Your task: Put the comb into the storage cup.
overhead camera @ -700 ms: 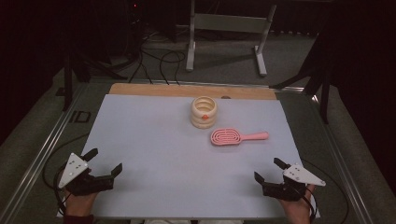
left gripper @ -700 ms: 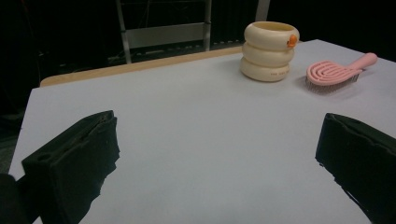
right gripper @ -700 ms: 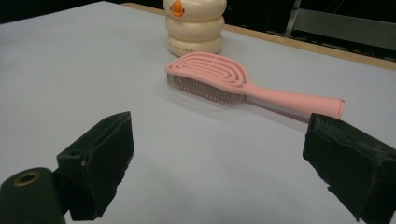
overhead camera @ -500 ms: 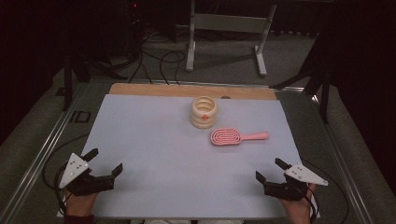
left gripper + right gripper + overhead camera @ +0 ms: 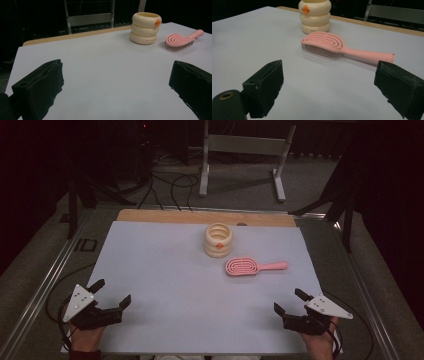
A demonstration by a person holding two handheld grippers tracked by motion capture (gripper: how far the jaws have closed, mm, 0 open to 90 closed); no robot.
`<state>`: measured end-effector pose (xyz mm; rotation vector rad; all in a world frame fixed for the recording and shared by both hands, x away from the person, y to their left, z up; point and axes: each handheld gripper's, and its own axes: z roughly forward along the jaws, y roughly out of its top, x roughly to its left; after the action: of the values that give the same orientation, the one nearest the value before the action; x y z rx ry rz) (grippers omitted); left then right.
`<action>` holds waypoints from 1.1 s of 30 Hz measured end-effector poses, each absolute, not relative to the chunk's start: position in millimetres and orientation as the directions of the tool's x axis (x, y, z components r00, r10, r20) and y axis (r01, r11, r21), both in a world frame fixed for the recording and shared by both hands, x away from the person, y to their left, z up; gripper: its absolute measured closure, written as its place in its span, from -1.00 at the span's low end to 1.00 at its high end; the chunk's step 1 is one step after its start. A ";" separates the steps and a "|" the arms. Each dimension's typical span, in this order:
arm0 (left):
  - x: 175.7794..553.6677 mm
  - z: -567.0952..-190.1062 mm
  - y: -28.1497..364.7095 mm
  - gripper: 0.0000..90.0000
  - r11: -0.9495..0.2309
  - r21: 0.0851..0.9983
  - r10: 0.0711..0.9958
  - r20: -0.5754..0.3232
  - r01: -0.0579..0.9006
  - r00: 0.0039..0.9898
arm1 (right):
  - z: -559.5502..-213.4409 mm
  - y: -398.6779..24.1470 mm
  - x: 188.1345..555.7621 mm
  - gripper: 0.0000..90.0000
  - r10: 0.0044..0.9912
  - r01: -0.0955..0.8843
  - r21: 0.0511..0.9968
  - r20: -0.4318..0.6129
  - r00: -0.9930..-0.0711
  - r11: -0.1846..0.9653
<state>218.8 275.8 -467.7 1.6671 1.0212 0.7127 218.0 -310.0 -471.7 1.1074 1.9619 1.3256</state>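
Ridged pink brush [image 5: 243, 266], ringed cream cup [image 5: 218, 239]

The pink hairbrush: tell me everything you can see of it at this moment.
The pink hairbrush looks like one piece of matte plastic: an oval head with curved open slots on its back and a straight, round-ended handle. It lies flat on the pale tabletop, bristles down, back up. In the high view its handle points right, and it sits just in front and to the right of the cream ringed holder, apart from it. Nothing touches it but the table.
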 end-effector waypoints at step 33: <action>217.9 -469.8 273.1 -1.00 -0.126 0.950 0.894 -0.016 0.286 0.449 | -441.4 -305.4 238.2 -0.81 0.855 0.314 0.932 0.008 -0.518 0.182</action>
<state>217.9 273.1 -469.8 1.6591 1.0371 0.7300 238.2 -305.4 -441.4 1.0946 1.9311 1.3263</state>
